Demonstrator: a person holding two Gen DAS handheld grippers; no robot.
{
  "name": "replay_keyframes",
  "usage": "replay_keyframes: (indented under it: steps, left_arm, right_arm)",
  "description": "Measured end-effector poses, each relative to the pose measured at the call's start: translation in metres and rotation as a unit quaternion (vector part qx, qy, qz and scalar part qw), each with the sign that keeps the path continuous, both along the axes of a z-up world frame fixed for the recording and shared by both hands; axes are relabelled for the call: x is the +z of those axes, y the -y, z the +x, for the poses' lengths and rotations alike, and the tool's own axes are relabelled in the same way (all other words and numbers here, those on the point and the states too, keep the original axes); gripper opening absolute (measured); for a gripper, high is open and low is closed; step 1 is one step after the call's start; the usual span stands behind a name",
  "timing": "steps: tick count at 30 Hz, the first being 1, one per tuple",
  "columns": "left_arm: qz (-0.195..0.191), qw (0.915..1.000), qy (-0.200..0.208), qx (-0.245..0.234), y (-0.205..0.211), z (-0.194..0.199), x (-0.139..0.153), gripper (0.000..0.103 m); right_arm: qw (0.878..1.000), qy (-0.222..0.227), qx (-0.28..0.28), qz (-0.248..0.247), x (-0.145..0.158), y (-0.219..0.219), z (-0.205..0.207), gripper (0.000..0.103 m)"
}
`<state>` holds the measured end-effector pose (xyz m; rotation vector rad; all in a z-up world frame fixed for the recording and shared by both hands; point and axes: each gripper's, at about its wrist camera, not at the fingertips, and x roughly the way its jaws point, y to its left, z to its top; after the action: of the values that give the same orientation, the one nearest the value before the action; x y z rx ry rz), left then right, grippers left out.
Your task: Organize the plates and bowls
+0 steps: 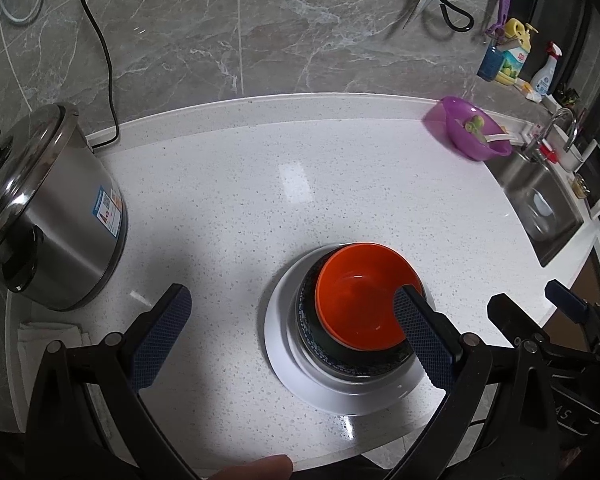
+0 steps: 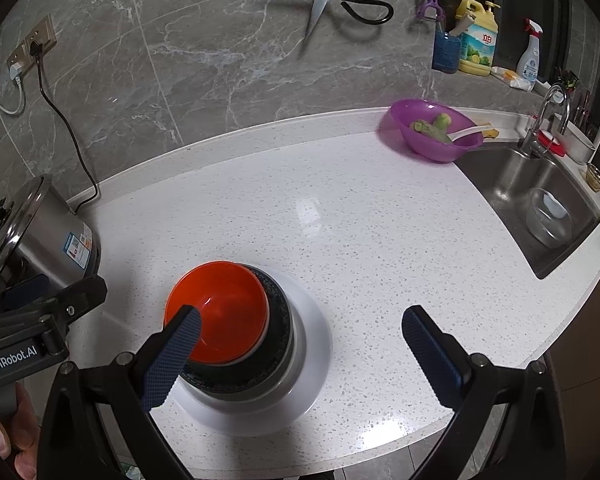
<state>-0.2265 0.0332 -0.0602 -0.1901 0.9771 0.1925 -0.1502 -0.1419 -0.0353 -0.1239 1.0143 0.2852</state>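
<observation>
An orange bowl sits nested in a dark patterned bowl, which stands on a white plate near the counter's front edge. The same stack shows in the right wrist view: orange bowl, dark bowl, white plate. My left gripper is open and empty; its right finger overlaps the orange bowl's near rim. My right gripper is open and empty; its left finger lies in front of the orange bowl.
A steel rice cooker stands at the left, also seen in the right wrist view. A purple bowl with vegetable scraps sits at the back right beside the sink. Bottles stand behind.
</observation>
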Motion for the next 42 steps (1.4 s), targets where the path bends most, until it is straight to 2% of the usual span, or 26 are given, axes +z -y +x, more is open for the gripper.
replay_keyframes:
  steps: [24,42]
  left_arm:
    - [0.031,0.9988,-0.021,0.031,-0.003,0.006,-0.013,0.102]
    - [0.028,0.9987,-0.027,0.032,-0.002,0.01,-0.017,0.102]
  right_arm:
    - [1.0,-0.009,0.003,-0.009,-0.007,-0.006,0.009,0.102]
    - [1.0,-0.013,0.006,-0.012,-0.009,-0.01,0.012,0.102]
